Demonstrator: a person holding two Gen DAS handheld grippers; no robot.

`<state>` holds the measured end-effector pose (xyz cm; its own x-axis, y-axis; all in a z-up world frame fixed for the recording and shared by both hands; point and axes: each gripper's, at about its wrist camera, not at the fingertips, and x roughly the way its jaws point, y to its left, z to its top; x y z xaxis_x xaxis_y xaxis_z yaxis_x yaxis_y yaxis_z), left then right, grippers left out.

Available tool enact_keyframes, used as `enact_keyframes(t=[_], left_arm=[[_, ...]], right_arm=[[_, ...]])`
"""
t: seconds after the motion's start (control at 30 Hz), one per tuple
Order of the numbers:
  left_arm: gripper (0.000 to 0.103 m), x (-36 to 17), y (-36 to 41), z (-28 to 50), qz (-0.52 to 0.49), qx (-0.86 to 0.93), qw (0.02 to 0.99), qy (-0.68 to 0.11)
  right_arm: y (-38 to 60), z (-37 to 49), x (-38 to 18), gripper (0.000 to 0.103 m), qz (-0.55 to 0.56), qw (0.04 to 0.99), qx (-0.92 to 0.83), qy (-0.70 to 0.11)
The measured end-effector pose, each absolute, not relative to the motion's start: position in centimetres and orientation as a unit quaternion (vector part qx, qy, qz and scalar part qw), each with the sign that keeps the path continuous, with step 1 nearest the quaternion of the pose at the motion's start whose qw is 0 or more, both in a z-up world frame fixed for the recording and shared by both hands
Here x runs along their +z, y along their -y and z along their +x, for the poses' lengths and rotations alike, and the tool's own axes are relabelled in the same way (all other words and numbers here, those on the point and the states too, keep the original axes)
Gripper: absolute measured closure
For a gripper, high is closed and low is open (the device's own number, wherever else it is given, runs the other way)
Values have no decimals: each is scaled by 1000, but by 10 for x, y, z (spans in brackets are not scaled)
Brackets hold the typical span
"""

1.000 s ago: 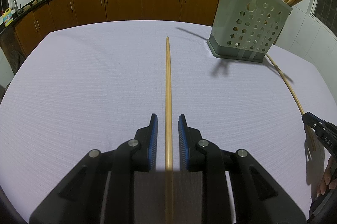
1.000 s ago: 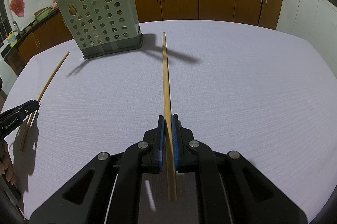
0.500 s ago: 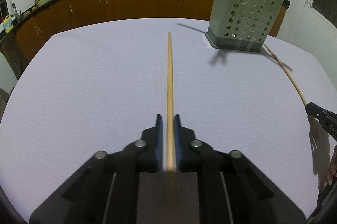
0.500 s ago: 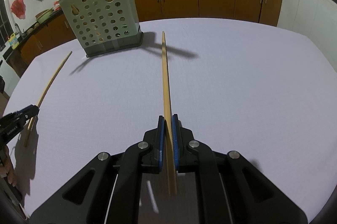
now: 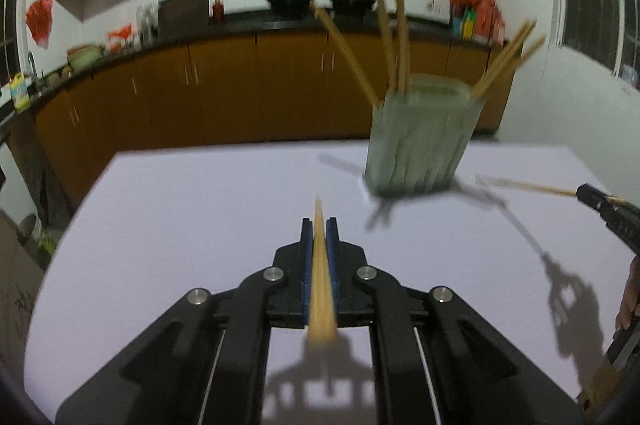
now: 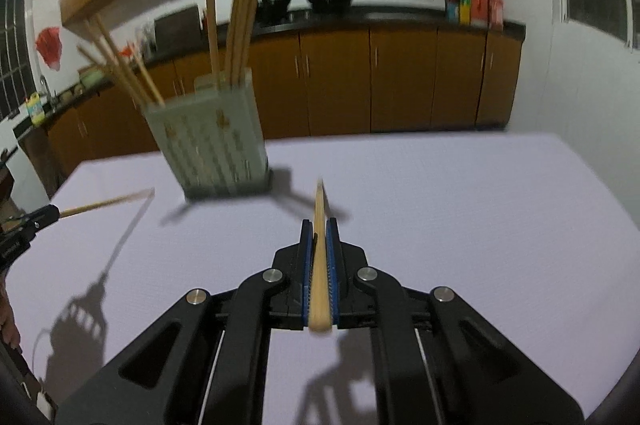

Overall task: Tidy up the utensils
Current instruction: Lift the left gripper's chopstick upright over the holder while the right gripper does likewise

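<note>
Two grippers (image 5: 319, 225) (image 6: 319, 225), two chopsticks (image 5: 320, 281) (image 6: 319, 265) held

The bench (image 5: 180, 225) is pale lilac with a fine woven texture. Each hand-held gripper is black with blue pads: the left (image 5: 319, 237) and the right (image 6: 319, 237). Both hold a tan chopstick, left (image 5: 320, 285) and right (image 6: 320, 265). The holder (image 6: 216, 141) is grey-green, patterned with holes, on a dark grey base. The cabinets (image 6: 400, 81) are orange-brown under a black counter.
</note>
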<state>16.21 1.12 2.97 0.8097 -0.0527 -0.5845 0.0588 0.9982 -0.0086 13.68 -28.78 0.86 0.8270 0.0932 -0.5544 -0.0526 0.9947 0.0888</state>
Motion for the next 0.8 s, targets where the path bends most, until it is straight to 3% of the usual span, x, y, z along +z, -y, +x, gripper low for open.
enact_keyframes(t=[0.5,0.8], left_arm=[[95,79,-2,175,-7,-62,964,-258],[95,118,16,183,-24,-107,969,-220]], right_arm=[[289,149,43,95,40,965,59,-252],[279,149,96,96,66,972,108,-195]])
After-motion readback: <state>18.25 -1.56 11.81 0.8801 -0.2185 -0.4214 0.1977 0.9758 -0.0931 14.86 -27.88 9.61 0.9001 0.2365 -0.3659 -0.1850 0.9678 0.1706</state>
